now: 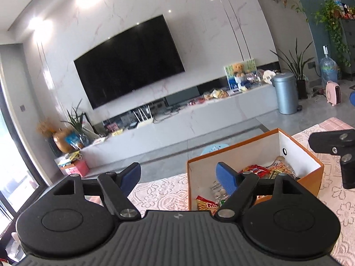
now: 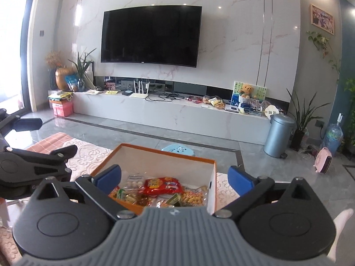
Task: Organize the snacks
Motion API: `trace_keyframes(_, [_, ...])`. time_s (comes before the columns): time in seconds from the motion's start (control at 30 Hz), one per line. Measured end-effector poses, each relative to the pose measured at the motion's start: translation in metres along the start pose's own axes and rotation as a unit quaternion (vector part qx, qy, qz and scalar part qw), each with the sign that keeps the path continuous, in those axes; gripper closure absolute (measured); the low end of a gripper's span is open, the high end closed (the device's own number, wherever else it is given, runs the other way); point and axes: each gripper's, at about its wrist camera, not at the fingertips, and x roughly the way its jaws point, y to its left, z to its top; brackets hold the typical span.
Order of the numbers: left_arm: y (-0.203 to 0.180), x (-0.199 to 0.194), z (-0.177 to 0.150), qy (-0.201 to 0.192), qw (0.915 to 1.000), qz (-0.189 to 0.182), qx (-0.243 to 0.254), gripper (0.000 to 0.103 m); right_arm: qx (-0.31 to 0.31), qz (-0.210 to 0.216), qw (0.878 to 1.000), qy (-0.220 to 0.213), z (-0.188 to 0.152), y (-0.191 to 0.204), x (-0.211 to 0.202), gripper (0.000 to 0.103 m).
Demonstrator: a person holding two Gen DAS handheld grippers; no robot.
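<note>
Item one, far left of my right-hand view: my left gripper (image 2: 44, 155), matte black plastic with steel screws, hovering over the pink lace tablecloth (image 2: 84, 157). In its own view its blue rubber pads (image 1: 226, 177) stand spread wide, nothing between them.

Item two, centre: the box (image 2: 212, 184), rectangular cardboard, orange outside, plain white inside, lid off, standing on the cloth. A small black ring mark shows on one inner wall; I cannot read it.

Item three, inside the box: the snacks (image 2: 159, 191), a loose heap of crinkled foil and clear plastic packets. On top lies a glossy red packet (image 2: 163, 185) with yellow print too blurred to read. A second red-and-yellow wrapper (image 1: 207, 206) shows the letters "MU" and no more.

Item four, right: my right gripper (image 2: 174, 177), ribbed grey body, black round housings, blue pads released and wide apart above the box, empty.

Background: flat black television (image 2: 150, 35) on a polished marble-veined wall; cylindrical blue-grey metal bin (image 2: 279, 135).
</note>
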Motion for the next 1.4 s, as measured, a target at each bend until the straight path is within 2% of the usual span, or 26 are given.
trace_keyframes(0.23, [0.010, -0.018, -0.019, 0.001, 0.9993, -0.004, -0.038, 0.009, 0.045, 0.003, 0.999, -0.019, -0.032, 0.007, -0.024, 0.004])
trace_keyframes(0.4, [0.002, -0.023, -0.041, 0.016, 0.9996, 0.016, -0.014, 0.009, 0.087, -0.005, 0.996, -0.011, -0.053, 0.014, -0.029, 0.004])
trace_keyframes(0.53, [0.001, -0.021, -0.058, 0.043, 0.9987, 0.006, -0.024, 0.009, 0.102, -0.028, 0.994, -0.002, -0.068, 0.023, -0.027, 0.004])
trace_keyframes(0.73, [0.005, -0.018, -0.085, 0.078, 0.9955, 0.000, -0.053, 0.009, 0.084, -0.056, 0.995, -0.009, -0.093, 0.034, -0.028, 0.004])
trace_keyframes(0.9, [0.009, -0.013, -0.097, 0.102, 0.9926, 0.010, -0.066, 0.009, 0.073, -0.052, 0.996, -0.006, -0.108, 0.035, -0.022, 0.004])
trace_keyframes(1.0, [0.013, -0.013, -0.102, 0.103, 0.9913, 0.019, -0.080, 0.009, 0.061, -0.054, 0.997, 0.001, -0.120, 0.039, -0.016, 0.004])
trace_keyframes(1.13, [0.014, -0.014, -0.103, 0.102, 0.9908, 0.013, -0.089, 0.009, 0.053, -0.046, 0.997, 0.016, -0.130, 0.041, -0.008, 0.004])
trace_keyframes(1.4, [0.010, -0.018, -0.099, 0.107, 0.9897, -0.002, -0.095, 0.009, 0.069, -0.039, 0.996, 0.036, -0.129, 0.035, -0.003, 0.004])
